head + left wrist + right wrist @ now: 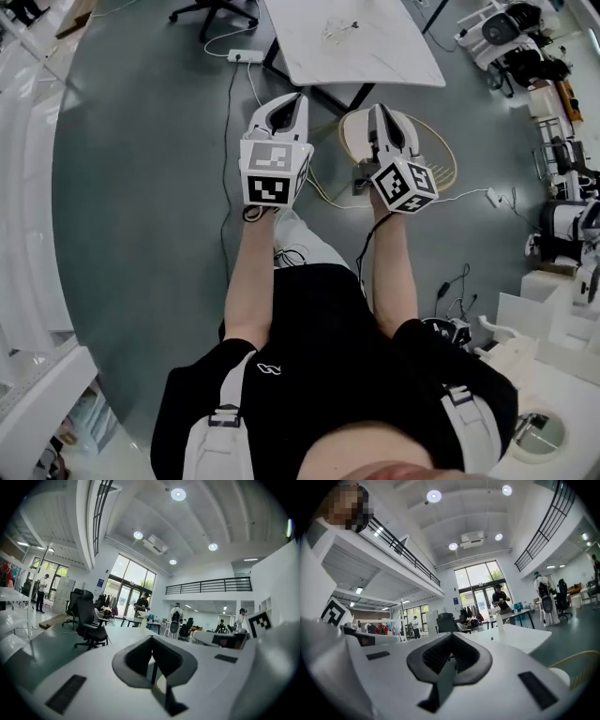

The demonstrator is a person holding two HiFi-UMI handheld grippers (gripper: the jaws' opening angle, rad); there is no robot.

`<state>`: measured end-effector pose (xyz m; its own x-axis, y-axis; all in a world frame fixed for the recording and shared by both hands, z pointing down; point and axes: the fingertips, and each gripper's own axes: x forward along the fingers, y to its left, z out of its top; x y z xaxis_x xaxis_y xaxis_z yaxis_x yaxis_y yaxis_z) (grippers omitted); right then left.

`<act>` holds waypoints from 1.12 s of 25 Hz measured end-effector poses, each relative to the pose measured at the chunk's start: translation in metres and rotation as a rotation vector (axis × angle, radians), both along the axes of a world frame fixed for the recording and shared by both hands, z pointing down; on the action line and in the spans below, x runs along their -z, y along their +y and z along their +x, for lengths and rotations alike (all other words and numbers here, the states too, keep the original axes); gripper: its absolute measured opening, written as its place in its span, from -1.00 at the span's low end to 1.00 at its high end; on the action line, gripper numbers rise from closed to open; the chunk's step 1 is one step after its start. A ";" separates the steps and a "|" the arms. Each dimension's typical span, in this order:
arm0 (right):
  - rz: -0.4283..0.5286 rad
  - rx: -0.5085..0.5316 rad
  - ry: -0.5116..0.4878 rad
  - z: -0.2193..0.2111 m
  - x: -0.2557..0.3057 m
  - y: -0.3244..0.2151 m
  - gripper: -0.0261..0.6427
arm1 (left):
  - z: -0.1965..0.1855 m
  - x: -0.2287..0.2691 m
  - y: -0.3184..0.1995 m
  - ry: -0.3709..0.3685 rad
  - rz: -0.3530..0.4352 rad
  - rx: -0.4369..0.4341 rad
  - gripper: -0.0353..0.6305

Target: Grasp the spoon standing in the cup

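A small clear cup (pixel 339 30) with something thin in it stands on the white table (pixel 384 56) at the top of the head view; too small to tell the spoon. In the right gripper view a small pale thing (pixel 499 618) stands on that table, far ahead. My left gripper (pixel 292 99) and right gripper (pixel 378 111) are held side by side over the floor, short of the table and pointing toward it. Both have their jaws together with nothing between them, as the left gripper view (pixel 152 640) and the right gripper view (pixel 451 638) show.
A round wicker seat (pixel 431 155) stands under the right gripper by the table's near edge. Cables and a power strip (pixel 246 56) lie on the grey floor. An office chair (pixel 211 11) is at the far left; machines and white benches (pixel 553 319) line the right.
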<state>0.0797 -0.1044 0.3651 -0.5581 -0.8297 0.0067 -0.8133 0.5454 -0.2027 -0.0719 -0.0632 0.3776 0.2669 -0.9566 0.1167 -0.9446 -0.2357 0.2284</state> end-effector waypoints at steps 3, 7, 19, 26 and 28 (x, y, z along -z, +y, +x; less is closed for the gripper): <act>-0.057 0.023 0.019 -0.006 -0.024 -0.056 -0.90 | -0.003 -0.025 -0.050 0.039 -0.057 0.033 -0.84; -0.094 0.059 0.034 -0.017 -0.033 -0.131 -0.90 | -0.017 -0.034 -0.115 0.066 -0.095 0.098 -0.85; -0.081 0.053 -0.030 -0.008 -0.022 -0.255 -0.90 | -0.012 -0.018 -0.229 -0.028 -0.148 0.155 -0.84; -0.039 -0.029 -0.025 0.017 -0.005 -0.290 -0.90 | 0.011 -0.012 -0.267 -0.077 -0.153 0.069 -0.85; -0.042 -0.051 -0.058 0.025 -0.007 -0.294 -0.90 | 0.019 -0.010 -0.273 -0.078 -0.148 0.040 -0.85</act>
<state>0.1052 -0.3981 0.3725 -0.5159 -0.8566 0.0111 -0.8259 0.4939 -0.2721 -0.0524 -0.3359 0.3879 0.2136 -0.9372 0.2758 -0.9687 -0.1666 0.1838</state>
